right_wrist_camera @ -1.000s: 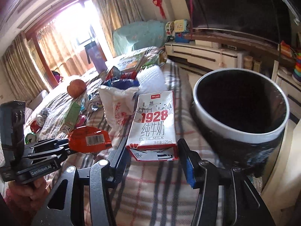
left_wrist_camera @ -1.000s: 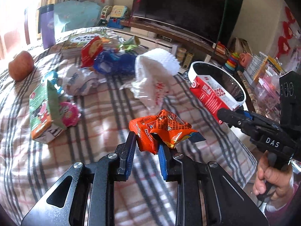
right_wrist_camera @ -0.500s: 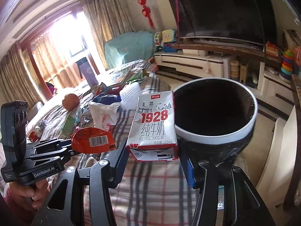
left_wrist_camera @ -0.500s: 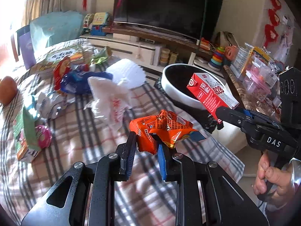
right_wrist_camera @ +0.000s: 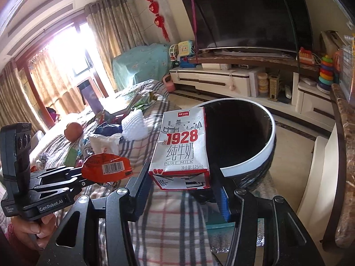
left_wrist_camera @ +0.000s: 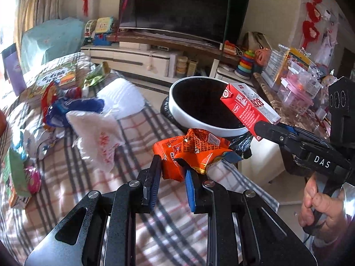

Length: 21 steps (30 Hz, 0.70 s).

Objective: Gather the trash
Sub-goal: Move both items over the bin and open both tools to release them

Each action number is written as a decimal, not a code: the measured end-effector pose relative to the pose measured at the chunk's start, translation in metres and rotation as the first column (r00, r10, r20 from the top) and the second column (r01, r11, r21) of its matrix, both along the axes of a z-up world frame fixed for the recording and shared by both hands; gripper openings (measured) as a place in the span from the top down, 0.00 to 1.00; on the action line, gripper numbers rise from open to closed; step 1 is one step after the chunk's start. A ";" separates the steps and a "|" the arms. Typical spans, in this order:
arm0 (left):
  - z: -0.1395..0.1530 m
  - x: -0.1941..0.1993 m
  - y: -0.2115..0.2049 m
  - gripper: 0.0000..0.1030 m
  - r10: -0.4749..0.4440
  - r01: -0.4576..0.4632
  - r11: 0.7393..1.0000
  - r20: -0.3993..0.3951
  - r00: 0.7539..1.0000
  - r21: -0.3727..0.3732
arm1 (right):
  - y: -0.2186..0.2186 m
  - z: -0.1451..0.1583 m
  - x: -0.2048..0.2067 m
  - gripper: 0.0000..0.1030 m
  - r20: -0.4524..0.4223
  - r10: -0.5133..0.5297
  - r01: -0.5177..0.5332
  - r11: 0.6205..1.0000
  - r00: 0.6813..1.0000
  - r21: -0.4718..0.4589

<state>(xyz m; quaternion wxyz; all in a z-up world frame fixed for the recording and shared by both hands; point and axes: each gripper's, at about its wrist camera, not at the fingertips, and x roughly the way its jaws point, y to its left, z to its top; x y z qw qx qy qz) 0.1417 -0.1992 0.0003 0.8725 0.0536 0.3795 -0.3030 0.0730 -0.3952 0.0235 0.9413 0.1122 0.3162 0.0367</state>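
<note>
My left gripper (left_wrist_camera: 170, 173) is shut on a crumpled orange snack wrapper (left_wrist_camera: 193, 150) and holds it above the plaid-covered table, just short of the round bin (left_wrist_camera: 199, 122) with a white rim and black inside. My right gripper (right_wrist_camera: 180, 186) is shut on a small red and white milk carton (right_wrist_camera: 182, 148), upright, at the near left rim of the bin (right_wrist_camera: 250, 161). The carton (left_wrist_camera: 248, 108) also shows in the left wrist view, over the bin's right rim. The wrapper (right_wrist_camera: 106, 166) shows at the left in the right wrist view.
On the plaid cloth (left_wrist_camera: 73, 155) lie a white plastic bag (left_wrist_camera: 97, 133), a white foam net (left_wrist_camera: 122, 99), blue and red packets (left_wrist_camera: 66, 108), a green carton (left_wrist_camera: 15, 177) and an orange fruit (right_wrist_camera: 73, 130). A TV stand (right_wrist_camera: 233, 77) stands behind; a marble shelf (right_wrist_camera: 346, 144) lies right.
Both grippers have moved toward the bin with their loads. The bin now looks nearer and more central, and the milk carton hangs over its rim.
</note>
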 end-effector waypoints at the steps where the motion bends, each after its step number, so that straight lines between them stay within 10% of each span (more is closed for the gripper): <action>1: 0.001 0.001 -0.002 0.81 -0.006 0.006 1.000 0.001 1.000 0.001 | -0.002 0.000 0.000 0.49 0.000 -0.004 0.004 1.000 1.000 0.000; 21: 0.006 0.045 -0.061 0.94 -0.056 0.056 0.998 -0.002 0.998 0.005 | -0.041 -0.002 0.023 0.49 -0.023 -0.054 0.054 0.998 0.998 -0.017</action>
